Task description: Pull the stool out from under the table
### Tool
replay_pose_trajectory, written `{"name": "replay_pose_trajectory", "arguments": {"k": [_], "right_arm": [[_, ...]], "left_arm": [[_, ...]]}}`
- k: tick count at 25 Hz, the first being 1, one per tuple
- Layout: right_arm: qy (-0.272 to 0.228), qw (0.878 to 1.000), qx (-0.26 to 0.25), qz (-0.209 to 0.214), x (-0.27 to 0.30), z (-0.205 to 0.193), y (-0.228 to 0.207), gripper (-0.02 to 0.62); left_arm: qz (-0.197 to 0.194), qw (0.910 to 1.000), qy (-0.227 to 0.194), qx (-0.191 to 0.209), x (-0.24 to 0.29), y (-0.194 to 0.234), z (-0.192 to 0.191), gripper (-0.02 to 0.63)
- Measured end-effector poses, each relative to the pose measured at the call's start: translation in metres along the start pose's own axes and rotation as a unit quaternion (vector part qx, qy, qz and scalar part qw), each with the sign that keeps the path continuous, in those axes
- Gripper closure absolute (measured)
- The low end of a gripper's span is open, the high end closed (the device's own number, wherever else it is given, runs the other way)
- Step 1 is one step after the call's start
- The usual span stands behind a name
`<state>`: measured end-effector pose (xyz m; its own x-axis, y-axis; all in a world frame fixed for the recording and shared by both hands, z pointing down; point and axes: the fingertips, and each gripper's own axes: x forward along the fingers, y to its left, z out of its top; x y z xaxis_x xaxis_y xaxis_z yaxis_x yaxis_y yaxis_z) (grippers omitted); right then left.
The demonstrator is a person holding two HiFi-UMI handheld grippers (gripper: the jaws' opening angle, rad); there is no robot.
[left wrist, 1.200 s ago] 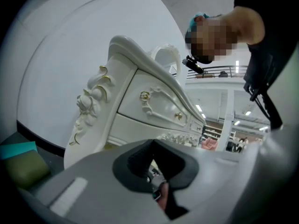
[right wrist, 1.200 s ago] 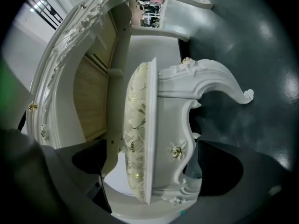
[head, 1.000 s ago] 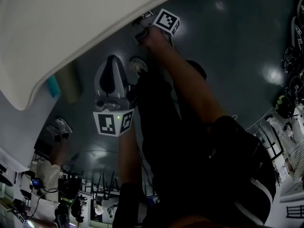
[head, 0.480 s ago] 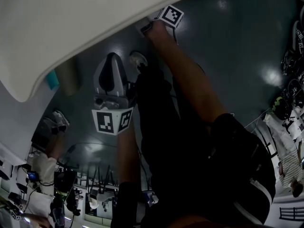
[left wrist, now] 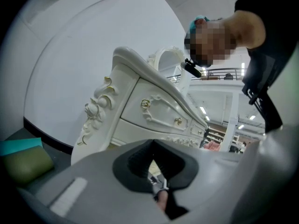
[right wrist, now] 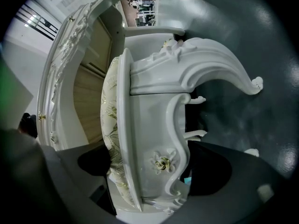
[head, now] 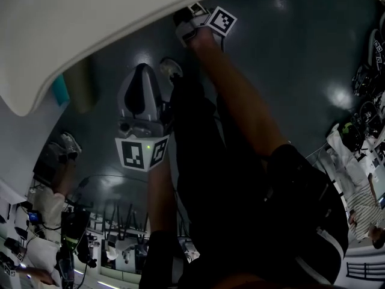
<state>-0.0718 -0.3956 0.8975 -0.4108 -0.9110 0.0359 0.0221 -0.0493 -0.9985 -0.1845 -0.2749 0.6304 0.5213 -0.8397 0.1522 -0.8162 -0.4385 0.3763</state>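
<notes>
Because the left gripper [head: 142,80] hangs free nearest the person, jaws pressed together on nothing, the whole pull falls to the right gripper [head: 187,21]. That one reaches out at arm's length to the far edge of the counter [head: 90,29]. Its jaws pinch the stool [right wrist: 154,139] by the seat rail, and the stool sits tucked under the counter, out of the head view.

Risks, as judged:
- The hold is on one rail only. An off-centre pull may swing the stool and knock a leg [right wrist: 219,59] against the counter's frame.
- The rail is glossy lacquer, so the jaws may slide off under load.
- The jaws bear close to the carved scroll and the gold rosette [right wrist: 162,162], and the relief may scuff or chip.
- A foot catching on the floor [head: 301,53] could tip the stool toward the person.

Materials:
- The grippers are smooth grey plastic with dark pads.
- The stool is hard white gloss with curved, scroll-tipped legs.
- Its cushion [right wrist: 110,111] is padded cream fabric with a gold leaf pattern.
- The counter is matching white with a carved, gilt-touched edge.
- The floor is dark and polished, and it reflects the lights.
</notes>
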Motion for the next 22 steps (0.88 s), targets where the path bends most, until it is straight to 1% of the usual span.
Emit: {"name": "replay_pose_trajectory", "arguments": {"k": [4, 8, 11, 14, 19, 22], "right_arm": [[0.006, 1.000, 0.004, 0.002, -0.026, -0.008, -0.004, 0.094], [0.018, 1.000, -0.003, 0.003, -0.053, -0.021, -0.004, 0.094], [0.026, 1.000, 0.003, 0.004, -0.084, -0.030, -0.005, 0.094], [0.033, 0.999, 0.005, 0.004, -0.110, -0.031, -0.006, 0.094], [0.049, 0.999, -0.002, 0.008, -0.151, -0.031, -0.011, 0.092], [0.058, 0.998, -0.001, 0.015, -0.170, -0.039, -0.010, 0.092]], "left_arm": [[0.004, 1.0000, 0.000, -0.001, -0.010, -0.009, 0.003, 0.598], [0.012, 0.9999, 0.002, -0.009, -0.027, -0.016, 0.003, 0.598], [0.020, 0.9996, 0.007, -0.019, -0.044, -0.033, -0.005, 0.598], [0.018, 0.9996, 0.007, -0.022, -0.051, -0.049, -0.004, 0.598], [0.019, 0.9996, -0.005, -0.022, -0.062, -0.074, -0.006, 0.598], [0.019, 0.9996, -0.013, -0.018, -0.076, -0.087, -0.008, 0.598]]}}
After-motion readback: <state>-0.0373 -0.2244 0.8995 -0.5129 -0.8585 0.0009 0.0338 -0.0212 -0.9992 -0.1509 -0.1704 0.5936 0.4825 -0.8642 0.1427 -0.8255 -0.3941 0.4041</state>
